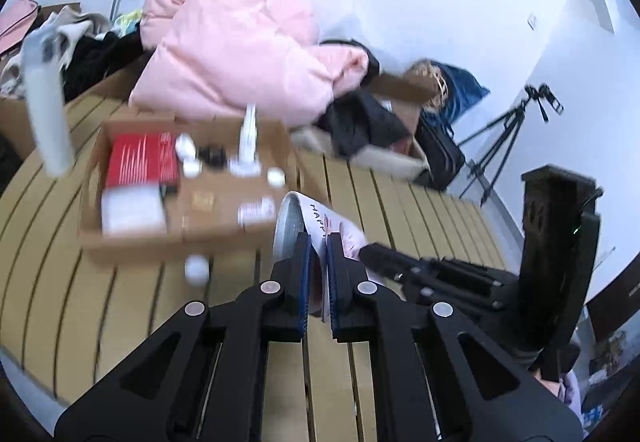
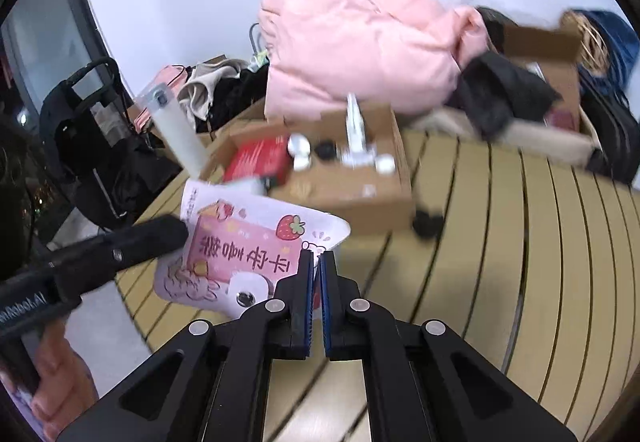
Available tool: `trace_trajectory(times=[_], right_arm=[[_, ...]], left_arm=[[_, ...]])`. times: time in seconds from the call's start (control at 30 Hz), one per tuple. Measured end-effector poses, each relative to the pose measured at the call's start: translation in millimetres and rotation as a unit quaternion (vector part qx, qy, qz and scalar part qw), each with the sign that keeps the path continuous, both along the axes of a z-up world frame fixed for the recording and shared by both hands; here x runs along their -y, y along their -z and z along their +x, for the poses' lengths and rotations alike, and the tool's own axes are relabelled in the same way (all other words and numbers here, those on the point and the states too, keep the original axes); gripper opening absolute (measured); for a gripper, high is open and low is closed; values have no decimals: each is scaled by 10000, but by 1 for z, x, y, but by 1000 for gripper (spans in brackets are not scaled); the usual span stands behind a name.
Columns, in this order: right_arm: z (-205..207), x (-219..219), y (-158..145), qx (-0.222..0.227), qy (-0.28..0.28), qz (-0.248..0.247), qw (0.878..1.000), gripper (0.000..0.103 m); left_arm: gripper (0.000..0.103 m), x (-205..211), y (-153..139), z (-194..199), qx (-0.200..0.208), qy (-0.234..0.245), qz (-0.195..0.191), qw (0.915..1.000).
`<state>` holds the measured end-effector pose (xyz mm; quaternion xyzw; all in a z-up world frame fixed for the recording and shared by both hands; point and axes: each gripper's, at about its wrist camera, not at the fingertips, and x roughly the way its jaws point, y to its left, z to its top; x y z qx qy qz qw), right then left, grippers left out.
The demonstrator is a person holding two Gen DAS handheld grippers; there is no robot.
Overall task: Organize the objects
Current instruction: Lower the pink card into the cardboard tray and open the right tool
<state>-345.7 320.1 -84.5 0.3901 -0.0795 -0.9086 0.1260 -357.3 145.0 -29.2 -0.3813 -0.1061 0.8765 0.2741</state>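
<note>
Pinching the same flat pink packet [image 2: 256, 242] from two sides, both grippers have their blue-padded jaws drawn almost together on its thin edge. The right gripper [image 2: 319, 262] nips the near corner by the strawberry print; the left gripper [image 1: 318, 242] clamps the opposite edge, where a silvery inner face shows. The packet hangs between them above the slatted wooden table [image 2: 520, 234], clear of its surface.

It looks like a light, printed foil or plastic pouch, floppy rather than stiff, and glossy enough to slide between the pads. I'd judge the sealed margins the safest hold, since the middle would only buckle. With two grips, pulling apart too hard could tear it.

Just beyond sits an open cardboard box [image 2: 360, 194], shallow and brown, holding a red carton [image 2: 260, 160], small white round caps [image 2: 300, 150] and an upright white bottle [image 2: 354, 126]. A small dark round thing [image 2: 428, 224] lies on the slats beside the box. A tall pale tube-like bottle [image 2: 180, 134] stands at the table's left edge. Behind everything slumps a puffy pink quilted jacket [image 2: 360, 42], soft and bulky, with dark clothes heaped around it.
</note>
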Motion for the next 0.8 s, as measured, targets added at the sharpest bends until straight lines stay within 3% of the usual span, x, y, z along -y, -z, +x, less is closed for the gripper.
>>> trace_trajectory(times=[0.1,0.23,0.33,0.5,0.57,0.63,0.7,0.73,0.77,0.8], right_arm=[[-50,0,-7,136,-83,52,9999,4],[-112,-2,4,470,-141,222,9985,4],[-157,-4,36,921,-137,451,9946,3],[-189,-5,82,1348,25,949,9863,3],[-193,-9,90,1446,128,956,9848,3],[-192,-8,86,1436,120,1055,9839,4],[-187,-7,78,1333,89,1222,9835,6],[-186,-6,74,1312,93,1266,9832,10],[-183,-9,67,1277,130,1277,9835,14],[-179,-13,60,1244,162,1217,9846,25]], left_arm=[[3,-3,-1,-52,182,-60,-18,9998],[3,-6,28,-112,527,-257,-112,9982],[3,-12,72,-136,823,-293,-255,9958],[3,-31,152,-162,1624,-427,-686,9834],[4,-41,153,-157,1428,-303,-1009,9841],[12,-40,143,-153,1410,-140,-924,9856],[14,-31,124,-147,1358,-85,-807,9874],[16,-27,113,-142,1234,-113,-820,9889],[25,-22,97,-135,1052,-146,-890,9904],[32,-16,80,-127,866,-205,-987,9911]])
